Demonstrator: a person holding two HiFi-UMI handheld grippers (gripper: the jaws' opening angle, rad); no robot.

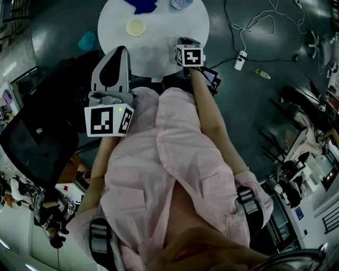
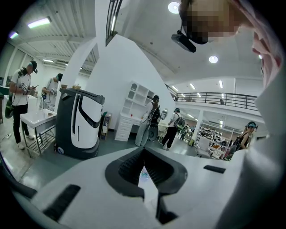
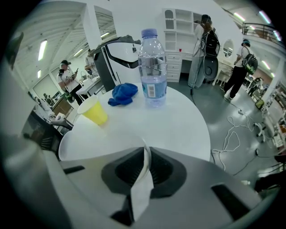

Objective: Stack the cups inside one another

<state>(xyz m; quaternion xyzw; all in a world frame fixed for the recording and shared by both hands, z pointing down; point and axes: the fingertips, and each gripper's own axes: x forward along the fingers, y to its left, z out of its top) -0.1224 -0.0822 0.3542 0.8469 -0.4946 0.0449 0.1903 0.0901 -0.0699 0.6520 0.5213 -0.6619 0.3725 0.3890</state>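
Observation:
A yellow cup [image 1: 136, 27] [image 3: 94, 111] stands upright on the round white table [image 1: 116, 21] [image 3: 178, 125], towards its far left. My right gripper [image 1: 184, 42] [image 3: 146, 154] reaches steeply down over the table's near edge. Its jaws are shut on the thin wall of a clear plastic cup [image 3: 143, 183], whose see-through body spreads to the left of the jaws. My left gripper [image 1: 112, 61] [image 2: 143, 154] is held back by my body, off the table's near left edge. It is shut with nothing in it.
A water bottle [image 3: 152, 71] [image 1: 181, 4] and a blue cloth [image 3: 124, 93] [image 1: 142, 5] sit at the table's far side. A power strip [image 1: 241, 58] with cables lies on the floor to the right. A black chair [image 1: 32, 143] stands at my left. People stand in the background.

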